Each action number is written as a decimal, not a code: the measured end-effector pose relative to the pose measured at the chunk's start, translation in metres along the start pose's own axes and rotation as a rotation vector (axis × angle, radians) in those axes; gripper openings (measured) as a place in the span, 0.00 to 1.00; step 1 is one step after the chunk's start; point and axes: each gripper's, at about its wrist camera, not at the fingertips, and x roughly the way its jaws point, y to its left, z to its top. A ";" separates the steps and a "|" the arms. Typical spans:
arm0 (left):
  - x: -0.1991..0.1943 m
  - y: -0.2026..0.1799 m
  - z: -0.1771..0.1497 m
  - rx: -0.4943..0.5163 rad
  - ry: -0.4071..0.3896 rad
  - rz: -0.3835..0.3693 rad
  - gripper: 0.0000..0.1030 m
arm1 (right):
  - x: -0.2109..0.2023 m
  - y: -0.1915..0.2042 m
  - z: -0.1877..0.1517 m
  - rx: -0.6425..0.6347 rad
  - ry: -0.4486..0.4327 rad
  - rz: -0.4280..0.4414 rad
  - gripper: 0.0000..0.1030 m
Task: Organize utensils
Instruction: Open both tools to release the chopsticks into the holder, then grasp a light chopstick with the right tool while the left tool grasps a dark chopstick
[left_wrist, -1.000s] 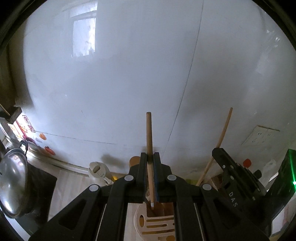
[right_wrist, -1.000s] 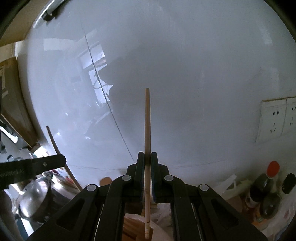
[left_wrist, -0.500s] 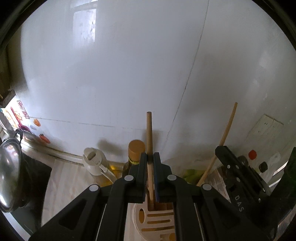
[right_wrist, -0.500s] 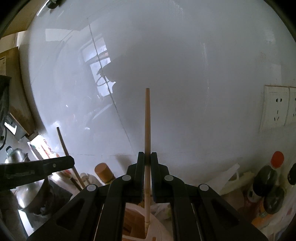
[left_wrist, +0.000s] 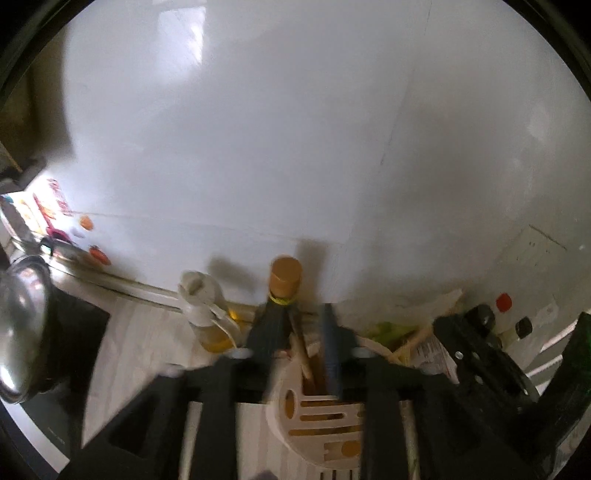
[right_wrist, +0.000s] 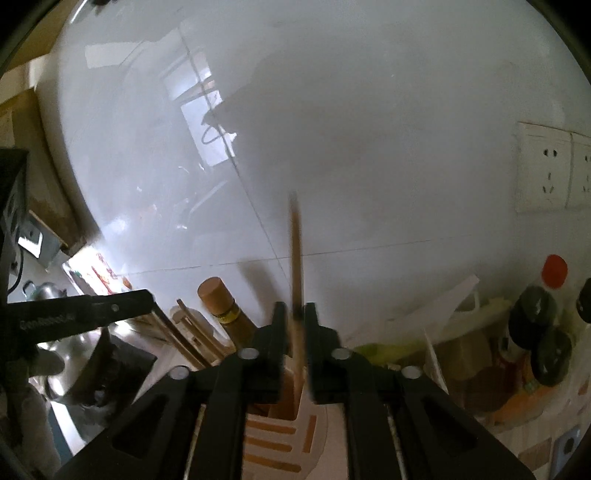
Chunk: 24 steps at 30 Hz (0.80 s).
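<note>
White wall (right_wrist: 369, 129) | right view only: upright chopstick (right_wrist: 295, 258) between jaws

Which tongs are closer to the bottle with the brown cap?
Left. The left tongs sit open right in front of the brown-capped bottle. The right tongs, with a chopstick between them, are off to its right.

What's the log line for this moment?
left gripper: open above holder | right gripper: chopstick upright between fingers, grip unclear
</note>
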 end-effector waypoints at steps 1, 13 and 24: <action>-0.007 0.001 0.000 -0.003 -0.021 0.008 0.70 | -0.007 -0.002 0.003 0.014 -0.008 -0.003 0.32; -0.050 0.013 -0.051 0.043 -0.077 0.086 1.00 | -0.095 -0.011 -0.001 0.059 0.003 -0.145 0.91; 0.014 0.000 -0.181 0.155 0.208 0.120 1.00 | -0.119 -0.073 -0.112 0.184 0.255 -0.311 0.93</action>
